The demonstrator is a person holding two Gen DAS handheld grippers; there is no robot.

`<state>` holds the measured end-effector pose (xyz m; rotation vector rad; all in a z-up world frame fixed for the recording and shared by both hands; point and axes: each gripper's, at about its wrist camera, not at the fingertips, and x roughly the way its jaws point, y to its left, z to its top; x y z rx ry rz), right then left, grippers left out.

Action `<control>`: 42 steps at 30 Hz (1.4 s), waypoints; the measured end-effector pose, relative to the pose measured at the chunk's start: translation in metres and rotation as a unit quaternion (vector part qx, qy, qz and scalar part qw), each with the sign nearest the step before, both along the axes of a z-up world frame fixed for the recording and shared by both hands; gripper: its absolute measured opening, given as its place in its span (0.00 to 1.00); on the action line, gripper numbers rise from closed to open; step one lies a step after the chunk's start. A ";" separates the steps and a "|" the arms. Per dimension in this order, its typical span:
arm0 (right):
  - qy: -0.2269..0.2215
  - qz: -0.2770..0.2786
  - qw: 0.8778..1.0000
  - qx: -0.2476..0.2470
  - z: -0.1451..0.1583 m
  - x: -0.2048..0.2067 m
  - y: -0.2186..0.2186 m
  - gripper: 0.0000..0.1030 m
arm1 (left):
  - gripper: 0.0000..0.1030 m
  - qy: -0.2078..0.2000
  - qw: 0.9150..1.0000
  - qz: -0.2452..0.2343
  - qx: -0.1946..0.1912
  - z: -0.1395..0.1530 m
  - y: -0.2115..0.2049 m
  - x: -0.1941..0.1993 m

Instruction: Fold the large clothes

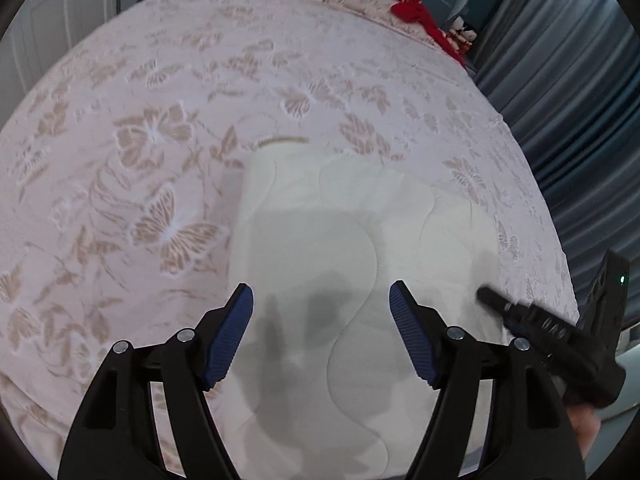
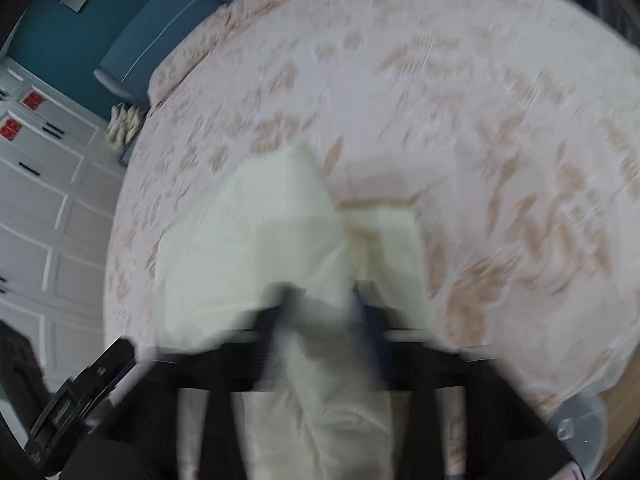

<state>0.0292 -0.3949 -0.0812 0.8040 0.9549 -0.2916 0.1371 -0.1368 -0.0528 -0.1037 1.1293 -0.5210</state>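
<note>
Cream-white quilted garment with wavy stitch lines (image 1: pixel 360 240) is lying folded into a rough rectangle on the pink bedspread with tan butterfly and leaf pattern (image 1: pixel 160 140), near the closer edge of the bed; a thin tan trim is showing along its far edge.

Left gripper (image 1: pixel 321 332) is hovering over the garment's near half; its two blue ribbed pads (image 1: pixel 234 336) are standing well apart with nothing between them; the cloth is lying below the gap, not touching the pads; their shadows are falling on the fabric.

Right gripper (image 2: pixel 324 308) is heavily blurred in its own view; its dark fingers are sitting close together on a bunched ridge of the cream cloth, which is running up between them and spreading out beyond the tips; from the left wrist view its black body (image 1: pixel 532 320) is showing at the garment's right edge, tips narrowed to a point.

A red cloth item (image 1: pixel 416 12) is lying at the far corner of the bed, well apart from the garment; grey-blue curtains (image 1: pixel 568 80) are hanging at the right.
</note>
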 end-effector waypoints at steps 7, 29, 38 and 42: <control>0.001 -0.035 0.998 -0.044 -0.009 -0.035 -0.005 0.07 | 0.66 0.007 0.999 -0.018 0.040 -0.032 -0.016 -0.016; 0.041 -0.021 0.998 -0.034 -0.077 -0.018 -0.009 0.08 | 0.72 -0.038 0.992 -0.025 0.121 -0.070 -0.049 -0.019; 0.045 -0.013 0.998 -0.052 -0.082 -0.014 -0.007 0.08 | 0.72 -0.048 0.990 -0.023 0.131 -0.078 -0.053 -0.021; 0.042 -0.011 0.997 -0.062 -0.082 -0.013 -0.004 0.09 | 0.75 -0.055 0.990 -0.018 0.131 -0.079 -0.053 -0.021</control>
